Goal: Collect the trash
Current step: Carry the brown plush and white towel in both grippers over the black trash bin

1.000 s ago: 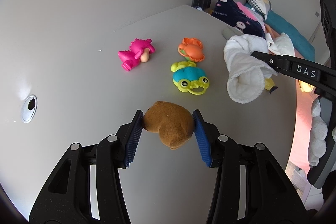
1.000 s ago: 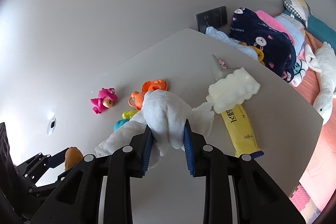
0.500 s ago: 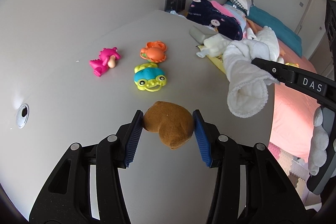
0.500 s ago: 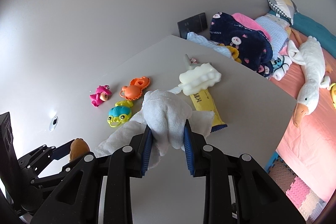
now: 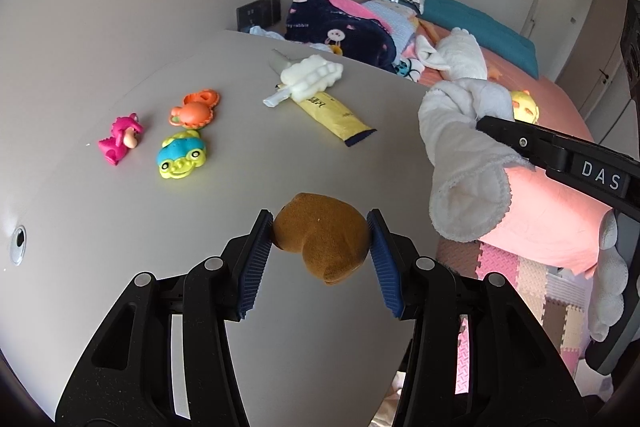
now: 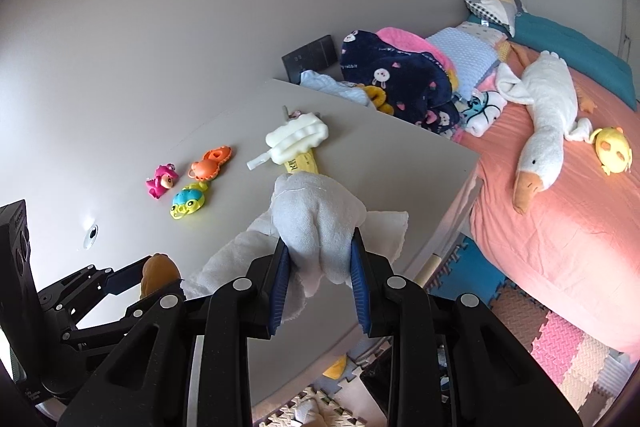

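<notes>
My left gripper (image 5: 320,227) is shut on a brown plush lump (image 5: 322,241), held above the grey table (image 5: 120,219). To its right hangs a crumpled white cloth (image 5: 464,163) with my right gripper (image 6: 319,245) shut on it; in the right wrist view the white cloth (image 6: 316,219) bulges out between the blue pads (image 6: 279,281). The left gripper (image 6: 136,277) with the brown lump (image 6: 158,275) shows at the lower left of that view. A yellow packet (image 5: 334,113) and a cream foam piece (image 5: 310,77) lie on the table farther back.
Toys lie on the table: a pink one (image 5: 120,143), an orange one (image 5: 196,105), a blue-green frog (image 5: 182,157). Right of the table's edge are a bed with a pink sheet (image 6: 560,219), a goose plush (image 6: 540,131), blankets (image 6: 400,79) and foam floor mats (image 6: 560,343).
Both grippers have carried their loads rightward toward the table's edge. The toys have slid left in view, and the bed and floor mats have come into sight.
</notes>
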A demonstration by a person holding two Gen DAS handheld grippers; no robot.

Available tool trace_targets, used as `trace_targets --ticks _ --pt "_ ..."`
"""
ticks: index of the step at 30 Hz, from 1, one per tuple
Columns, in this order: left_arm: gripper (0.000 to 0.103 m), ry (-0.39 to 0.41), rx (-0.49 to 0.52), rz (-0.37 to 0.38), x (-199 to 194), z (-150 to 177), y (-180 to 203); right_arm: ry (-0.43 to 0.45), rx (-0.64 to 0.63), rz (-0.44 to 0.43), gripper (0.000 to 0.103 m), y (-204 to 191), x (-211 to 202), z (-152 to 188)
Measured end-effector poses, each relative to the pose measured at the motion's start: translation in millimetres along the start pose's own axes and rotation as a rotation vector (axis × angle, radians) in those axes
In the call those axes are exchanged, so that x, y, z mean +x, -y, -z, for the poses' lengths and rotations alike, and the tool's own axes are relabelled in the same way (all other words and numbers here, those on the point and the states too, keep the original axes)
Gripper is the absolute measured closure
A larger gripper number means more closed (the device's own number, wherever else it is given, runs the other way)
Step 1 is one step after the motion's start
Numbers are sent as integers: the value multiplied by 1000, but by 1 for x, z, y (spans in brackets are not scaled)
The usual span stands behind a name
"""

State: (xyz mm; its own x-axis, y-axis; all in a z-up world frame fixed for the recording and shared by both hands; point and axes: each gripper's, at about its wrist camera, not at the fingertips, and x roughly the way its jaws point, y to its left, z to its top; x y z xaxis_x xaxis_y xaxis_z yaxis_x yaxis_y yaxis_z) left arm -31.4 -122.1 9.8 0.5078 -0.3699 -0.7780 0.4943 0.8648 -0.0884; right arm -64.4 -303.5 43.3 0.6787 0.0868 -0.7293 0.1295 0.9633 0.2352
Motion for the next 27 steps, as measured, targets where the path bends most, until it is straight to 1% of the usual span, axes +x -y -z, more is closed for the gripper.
trace_targets --ticks 12,24,27 --pt "55 -5 117 79 -1 0 68 40 97 81 73 61 -45 26" --pt "55 -8 252 187 4 -2 142 74 192 191 72 121 -88 50" --pt "55 -12 285 216 5 -1 159 78 223 215 70 136 -98 56"
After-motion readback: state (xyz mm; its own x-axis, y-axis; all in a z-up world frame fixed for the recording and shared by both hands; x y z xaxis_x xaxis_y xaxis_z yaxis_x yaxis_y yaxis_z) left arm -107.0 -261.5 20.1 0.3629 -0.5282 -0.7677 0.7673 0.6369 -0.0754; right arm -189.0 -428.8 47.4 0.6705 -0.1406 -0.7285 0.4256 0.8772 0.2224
